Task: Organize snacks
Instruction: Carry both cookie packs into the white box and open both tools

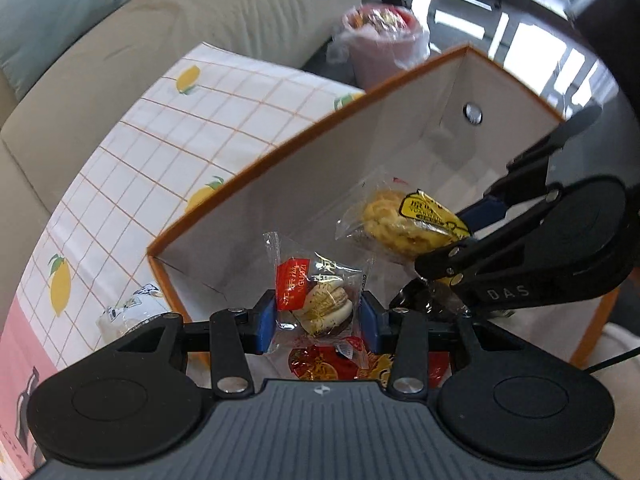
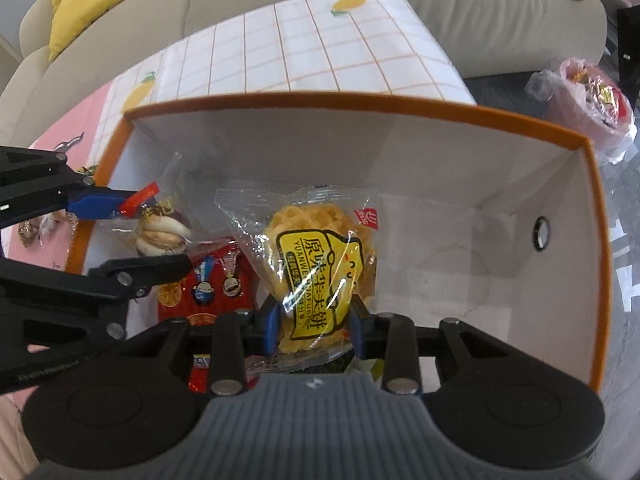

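I have both tools pointing down into the orange-rimmed white cardboard box (image 2: 592, 200), each with a snack clamped in it. My left gripper (image 1: 320, 320) is clenched on the clear-wrapped sandwich biscuit with the red label (image 1: 324, 304); its blue pads press the wrapper from either side, and the biscuit hangs just above the red foil snack packs (image 1: 320, 364) already lying on the box floor. My right gripper (image 2: 314, 326) is grasping the clear-wrapped golden waffle cake with the yellow label (image 2: 320, 264) by its lower end, so the rest of the packet stands out past the fingertips, inside the box and nearer its open middle than the red packs.

I judge both packets light, crinkly and slippery, and the cakes inside brittle. The film gives before the cake does, so a hold across the cake body, as now, seems safer than pinching the loose sealed edge, which could slide out. A hard squeeze might crumble either one.
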`<move>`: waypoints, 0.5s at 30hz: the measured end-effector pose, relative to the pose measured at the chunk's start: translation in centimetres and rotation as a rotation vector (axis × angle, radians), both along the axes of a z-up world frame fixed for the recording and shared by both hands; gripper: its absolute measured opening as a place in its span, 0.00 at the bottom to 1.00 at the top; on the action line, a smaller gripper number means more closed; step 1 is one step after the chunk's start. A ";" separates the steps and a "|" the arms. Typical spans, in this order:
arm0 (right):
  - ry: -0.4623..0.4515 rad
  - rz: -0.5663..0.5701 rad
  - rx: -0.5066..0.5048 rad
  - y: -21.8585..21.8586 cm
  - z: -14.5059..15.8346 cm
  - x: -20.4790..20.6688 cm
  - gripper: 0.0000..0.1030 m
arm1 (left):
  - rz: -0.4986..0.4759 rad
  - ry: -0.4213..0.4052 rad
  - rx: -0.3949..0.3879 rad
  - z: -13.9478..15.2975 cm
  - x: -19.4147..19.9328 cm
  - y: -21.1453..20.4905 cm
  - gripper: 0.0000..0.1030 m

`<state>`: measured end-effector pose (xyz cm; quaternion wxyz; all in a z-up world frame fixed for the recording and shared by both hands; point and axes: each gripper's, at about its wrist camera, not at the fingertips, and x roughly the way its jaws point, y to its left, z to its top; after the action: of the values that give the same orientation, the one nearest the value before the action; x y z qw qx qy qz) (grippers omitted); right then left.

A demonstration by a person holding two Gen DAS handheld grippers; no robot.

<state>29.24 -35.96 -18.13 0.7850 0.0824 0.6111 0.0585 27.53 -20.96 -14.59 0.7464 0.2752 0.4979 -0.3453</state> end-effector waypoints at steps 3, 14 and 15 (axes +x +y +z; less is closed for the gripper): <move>0.008 0.003 0.003 0.0 -0.5 0.3 0.34 | -0.028 -0.012 0.034 -0.8 -0.1 -0.3 0.48; -0.003 0.014 0.013 0.5 -0.5 0.3 0.47 | -0.076 -0.064 0.098 -1.5 -0.5 -0.5 0.62; -0.006 0.015 0.011 0.6 -0.3 0.2 0.49 | -0.082 -0.072 0.104 -1.4 -0.7 -0.6 0.64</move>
<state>29.42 -35.32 -18.40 0.7861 0.0818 0.6089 0.0680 26.87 -21.55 -15.97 0.7339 0.3461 0.4763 -0.3388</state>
